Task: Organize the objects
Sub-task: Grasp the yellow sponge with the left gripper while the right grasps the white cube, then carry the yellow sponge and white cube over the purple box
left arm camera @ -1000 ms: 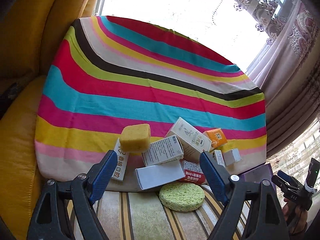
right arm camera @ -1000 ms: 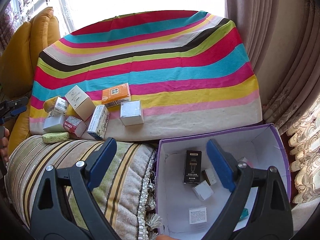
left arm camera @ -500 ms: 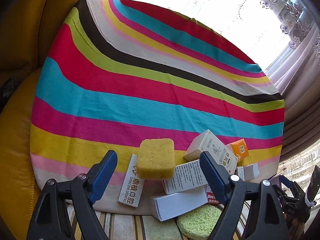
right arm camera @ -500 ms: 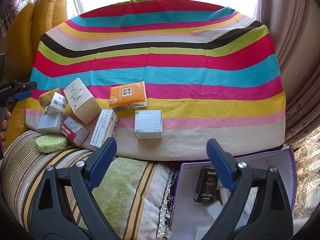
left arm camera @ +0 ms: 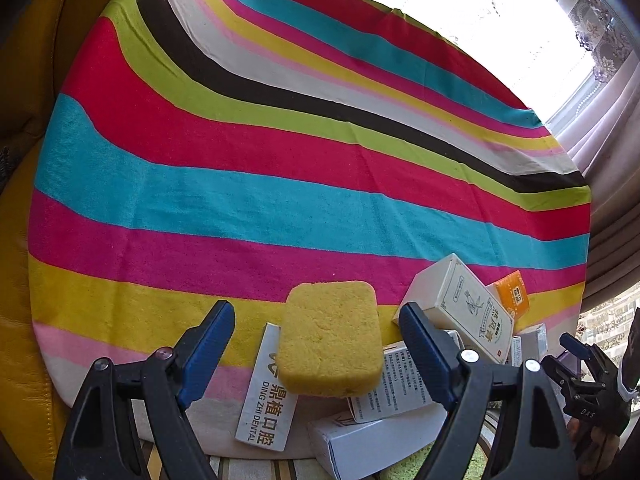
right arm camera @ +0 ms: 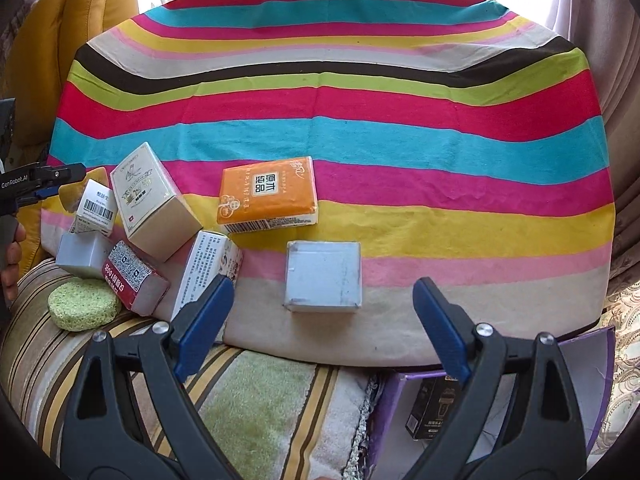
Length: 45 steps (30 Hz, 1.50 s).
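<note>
Both grippers bear down on the pile with jaws spread and empty — the reach before a first pick.

Going left to right: the left gripper (left arm camera: pixel 316 344) points at the yellow sponge (left arm camera: pixel 330 338), a soft, porous slab with rounded corners propped on a white dental box (left arm camera: pixel 266 396) among other cartons; the next move seems to call for a descent until the pads flank the sponge's sides, then a gentle squeeze, since foam gives. The right gripper (right arm camera: pixel 322 322), likewise wide apart, frames a plain grey-white box (right arm camera: pixel 323 276) — stiff card, square-edged, lying flat on the striped cloth (right arm camera: pixel 440 152) just below the orange tissue pack (right arm camera: pixel 268 194). The purple bin (right arm camera: pixel 592 344), probably the goal, sits low at right, a black box (right arm camera: pixel 432 412) already inside.
</note>
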Available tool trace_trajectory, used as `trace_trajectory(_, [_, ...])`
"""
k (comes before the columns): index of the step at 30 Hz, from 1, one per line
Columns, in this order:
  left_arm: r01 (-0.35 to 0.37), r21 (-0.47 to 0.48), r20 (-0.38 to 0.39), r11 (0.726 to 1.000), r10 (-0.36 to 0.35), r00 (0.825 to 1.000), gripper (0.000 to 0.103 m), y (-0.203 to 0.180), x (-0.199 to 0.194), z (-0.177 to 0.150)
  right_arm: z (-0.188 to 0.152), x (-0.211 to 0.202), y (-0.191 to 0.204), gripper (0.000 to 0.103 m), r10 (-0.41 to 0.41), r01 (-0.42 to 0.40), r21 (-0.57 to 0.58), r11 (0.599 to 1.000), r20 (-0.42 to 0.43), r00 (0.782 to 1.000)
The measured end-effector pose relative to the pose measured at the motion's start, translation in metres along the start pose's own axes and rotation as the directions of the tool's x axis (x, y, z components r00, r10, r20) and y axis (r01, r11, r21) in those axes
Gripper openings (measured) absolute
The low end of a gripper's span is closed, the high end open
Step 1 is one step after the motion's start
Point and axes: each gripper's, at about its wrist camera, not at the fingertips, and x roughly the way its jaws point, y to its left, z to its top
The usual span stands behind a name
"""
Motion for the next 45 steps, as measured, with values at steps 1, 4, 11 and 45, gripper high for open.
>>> trace_trajectory(1, [-0.006, 0.006, 0.0, 1.0, 0.006, 1.0, 0.085, 0.0, 0.002, 0.001, 0.001, 0.003, 0.001, 0.093, -0.001, 0.001, 0.0, 1.0, -0.005, 1.0])
trace_trajectory(4, [-0.014, 0.008, -0.008, 1.0, 0.014, 1.0, 0.085, 0.001, 0.008, 0.002, 0.003, 0.012, 0.0, 0.091, -0.012, 0.012, 0.002, 1.0, -0.02, 1.0])
trace_trajectory(11, [-0.004, 0.018, -0.022, 1.0, 0.004, 1.0, 0.078, 0.002, 0.014, 0.001, 0.004, 0.026, -0.002, 0.071, -0.021, 0.022, 0.012, 1.0, -0.055, 0.998])
trace_trajectory(45, [0.104, 0.124, 0.107, 0.987, -0.118, 0.987, 0.051, -0.061, -0.057, -0.039, -0.037, -0.046, -0.007, 0.049, -0.032, 0.03, 0.045, 0.999, 0.036, 0.999])
